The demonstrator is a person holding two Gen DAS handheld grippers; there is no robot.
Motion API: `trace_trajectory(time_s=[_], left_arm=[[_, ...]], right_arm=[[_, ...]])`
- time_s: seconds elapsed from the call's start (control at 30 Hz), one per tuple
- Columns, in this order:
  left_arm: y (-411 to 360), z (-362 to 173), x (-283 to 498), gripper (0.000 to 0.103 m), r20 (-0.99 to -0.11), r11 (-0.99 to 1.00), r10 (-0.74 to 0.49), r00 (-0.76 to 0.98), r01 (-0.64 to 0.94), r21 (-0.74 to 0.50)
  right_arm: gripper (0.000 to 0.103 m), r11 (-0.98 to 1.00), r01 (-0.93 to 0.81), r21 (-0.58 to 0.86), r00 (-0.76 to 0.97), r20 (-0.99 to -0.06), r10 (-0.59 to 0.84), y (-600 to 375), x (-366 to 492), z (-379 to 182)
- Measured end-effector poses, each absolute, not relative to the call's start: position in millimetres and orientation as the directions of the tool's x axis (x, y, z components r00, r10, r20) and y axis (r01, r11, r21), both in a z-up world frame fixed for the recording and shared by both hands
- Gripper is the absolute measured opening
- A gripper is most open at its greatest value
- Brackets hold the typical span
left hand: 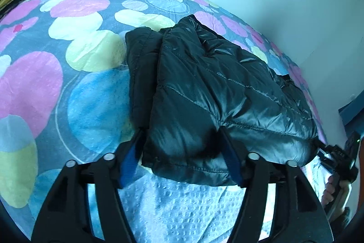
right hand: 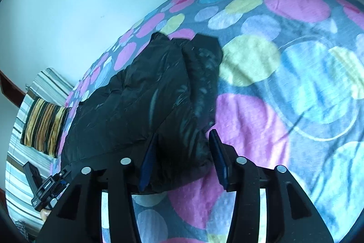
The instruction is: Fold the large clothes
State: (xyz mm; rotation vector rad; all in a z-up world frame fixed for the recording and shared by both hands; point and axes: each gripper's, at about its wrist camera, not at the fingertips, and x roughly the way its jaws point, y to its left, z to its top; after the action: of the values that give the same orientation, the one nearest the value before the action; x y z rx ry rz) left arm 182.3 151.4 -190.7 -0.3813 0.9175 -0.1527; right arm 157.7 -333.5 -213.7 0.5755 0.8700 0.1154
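- Black quilted puffer jacket [left hand: 204, 92] is lying folded on the circle-print bedspread [left hand: 86, 42], filling the centre of both wrist views, its near hem toward 6 o'clock.
- Left gripper [left hand: 182, 142] is straddling the near hem corner; its jaws are standing apart, released. The fabric is sitting between them, not pinched.
- Right gripper [right hand: 184, 140] is likewise bracketing the opposite corner, spread and released.
- Handling judgement: shell is looking glossy, so likely slippery; filling soft, light, springy, prone to puffing back open.
- Best hold: stitched hem or quilting seams at 6 o'clock, pinching all layers, not the slick panel middles.
- Striped cushion [right hand: 43, 126] is sitting at 9 o'clock in the right view, apart from the jacket.
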Motion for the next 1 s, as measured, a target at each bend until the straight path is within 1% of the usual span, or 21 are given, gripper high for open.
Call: trace_trajectory(time_s=[0.1, 0.13, 0.2, 0.27, 0.4, 0.5, 0.57, 0.63, 0.77, 0.87, 0.93, 1.0], left_arm=[[153, -190, 180, 0.074, -0.748, 0.93, -0.267, 0.607, -0.04, -0.364], [153, -189, 180, 0.074, -0.747, 0.932, -0.265, 0.609, -0.036, -0.361], [154, -189, 179, 0.075, -0.748, 0.934, -0.264, 0.609, -0.034, -0.357], [155, -188, 179, 0.076, -0.75, 0.935, -0.262, 0.608, -0.034, -0.353], [156, -189, 180, 0.079, -0.752, 0.935, -0.261, 0.605, -0.036, -0.353], [157, -189, 180, 0.08, -0.753, 0.933, -0.265, 0.602, -0.038, -0.359], [159, -190, 180, 0.081, -0.753, 0.931, -0.267, 0.602, -0.039, -0.362], [160, -190, 180, 0.081, -0.753, 0.932, -0.269, 0.601, -0.036, -0.362], [165, -187, 181, 0.081, -0.745, 0.929, -0.269, 0.61, -0.039, -0.367], [177, -183, 182, 0.081, -0.721, 0.91, -0.29, 0.63, -0.051, -0.411], [188, -185, 187, 0.081, -0.709, 0.886, -0.32, 0.629, -0.066, -0.459], [196, -190, 195, 0.081, -0.709, 0.867, -0.344, 0.616, -0.081, -0.491]], right_arm=[[0.048, 0.862, 0.175, 0.476, 0.666, -0.701, 0.253, -341, 153, -203], [0.048, 0.872, 0.201, 0.446, 0.682, -0.702, 0.203, -344, 151, -195], [0.048, 0.879, 0.225, 0.42, 0.711, -0.688, 0.146, -344, 149, -182], [0.048, 0.886, 0.204, 0.416, 0.736, -0.662, 0.141, -337, 150, -169], [0.047, 0.9, 0.055, 0.433, 0.741, -0.621, 0.254, -296, 165, -149], [0.039, 0.896, -0.059, 0.441, 0.698, -0.624, 0.353, -252, 184, -148], [0.031, 0.881, -0.124, 0.456, 0.659, -0.626, 0.417, -224, 197, -150], [0.03, 0.874, -0.169, 0.455, 0.633, -0.63, 0.45, -198, 206, -151], [0.03, 0.866, -0.238, 0.439, 0.576, -0.655, 0.49, -156, 227, -159], [0.03, 0.868, -0.247, 0.431, 0.543, -0.681, 0.493, -140, 235, -171], [0.03, 0.863, -0.244, 0.442, 0.486, -0.714, 0.504, -130, 243, -188], [0.027, 0.886, -0.236, 0.399, 0.445, -0.766, 0.464, -122, 248, -209]])
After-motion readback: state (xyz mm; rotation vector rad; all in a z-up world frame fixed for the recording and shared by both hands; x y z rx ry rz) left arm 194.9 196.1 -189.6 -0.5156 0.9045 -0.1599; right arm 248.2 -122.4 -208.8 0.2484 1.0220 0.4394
